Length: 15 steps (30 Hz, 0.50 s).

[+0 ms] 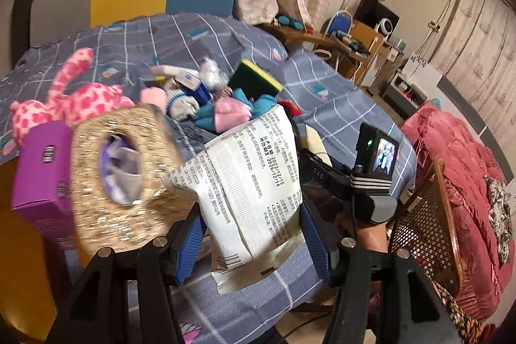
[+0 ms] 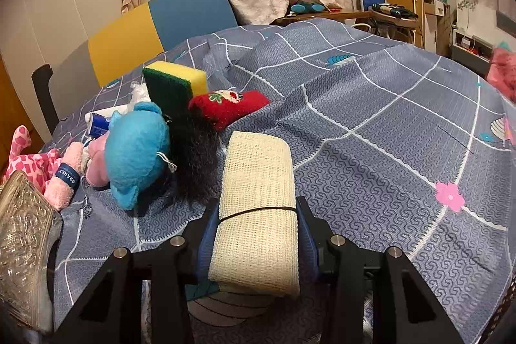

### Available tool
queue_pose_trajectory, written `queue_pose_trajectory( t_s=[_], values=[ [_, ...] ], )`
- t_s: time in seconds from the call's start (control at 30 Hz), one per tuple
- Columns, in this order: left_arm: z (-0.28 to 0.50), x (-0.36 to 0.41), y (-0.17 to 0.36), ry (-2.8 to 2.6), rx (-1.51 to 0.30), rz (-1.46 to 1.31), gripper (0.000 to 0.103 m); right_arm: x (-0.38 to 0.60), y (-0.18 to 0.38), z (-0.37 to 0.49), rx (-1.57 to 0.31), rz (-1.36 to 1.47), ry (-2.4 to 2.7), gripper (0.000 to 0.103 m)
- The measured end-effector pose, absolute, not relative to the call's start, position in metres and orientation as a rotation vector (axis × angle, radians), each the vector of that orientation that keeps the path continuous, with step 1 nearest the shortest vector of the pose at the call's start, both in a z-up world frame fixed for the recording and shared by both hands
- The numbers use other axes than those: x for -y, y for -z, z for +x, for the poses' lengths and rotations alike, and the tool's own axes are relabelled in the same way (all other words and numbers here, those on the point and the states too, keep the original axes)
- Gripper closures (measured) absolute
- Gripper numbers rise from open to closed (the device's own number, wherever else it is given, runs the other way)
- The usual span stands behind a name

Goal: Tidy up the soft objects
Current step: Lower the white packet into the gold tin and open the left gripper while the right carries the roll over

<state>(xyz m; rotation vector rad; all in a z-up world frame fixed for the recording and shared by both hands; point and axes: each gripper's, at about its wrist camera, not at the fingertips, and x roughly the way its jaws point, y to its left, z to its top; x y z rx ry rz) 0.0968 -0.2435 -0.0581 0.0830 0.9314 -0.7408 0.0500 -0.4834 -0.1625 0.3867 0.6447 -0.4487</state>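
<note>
Both tools were loaded, so sorting was mid-way at best. The left gripper (image 1: 253, 242) had its jaws closed on a white printed wipes-style packet (image 1: 250, 182), lifted clear of the bed (image 1: 338, 105) and hanging just beside the woven gold tissue box (image 1: 122, 179), which sat against a purple box (image 1: 42, 170). The right gripper (image 2: 258, 234) had its jaws clamped on a cream knitted cloth roll (image 2: 258, 208) bound by a black band (roll low over the bedspread; contact unclear).

Still loose in a heap on the bed: pink spotted plush (image 1: 67, 99), blue plush (image 2: 135, 150), pink sock (image 2: 64, 179), red sock (image 2: 225, 105), yellow-green sponge (image 2: 174, 83) standing on edge, a dark furry item (image 2: 196, 160), a blue can-like thing (image 2: 96, 121). No sorted pile visible, so most of the job looked undone.

Room: wide bare bedspread to the right of the roll, good for setting down. Left side crowded by the heap and tissue box. In the left view the bed edge was close beneath the packet, with a cane chair (image 1: 422, 234) and a red quilt (image 1: 464, 182) beyond it, so a drop there would likely slide off
</note>
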Motion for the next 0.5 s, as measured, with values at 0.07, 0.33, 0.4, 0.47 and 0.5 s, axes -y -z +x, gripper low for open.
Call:
queue_pose_trajectory(
  t_s=[0.07,0.33,0.4,0.47,0.5],
  values=[
    [0.094,0.23,0.051,0.743,-0.913,0.071,0.044,0.481,0.162,0.049,-0.64,0.376,0.455,0.058],
    [0.099,0.161,0.027,0.674,-0.832,0.015,0.044,0.473,0.155,0.045,-0.633,0.329,0.482,0.058],
    [0.104,0.141,0.027,0.641,-0.829,-0.001,0.044,0.473,0.153,0.044,-0.636,0.325,0.484,0.058],
    [0.111,0.119,0.028,0.607,-0.836,-0.029,0.044,0.471,0.151,0.041,-0.643,0.319,0.492,0.058],
    [0.115,0.109,0.03,0.59,-0.84,-0.038,0.044,0.47,0.149,0.04,-0.644,0.317,0.496,0.058]
  ],
)
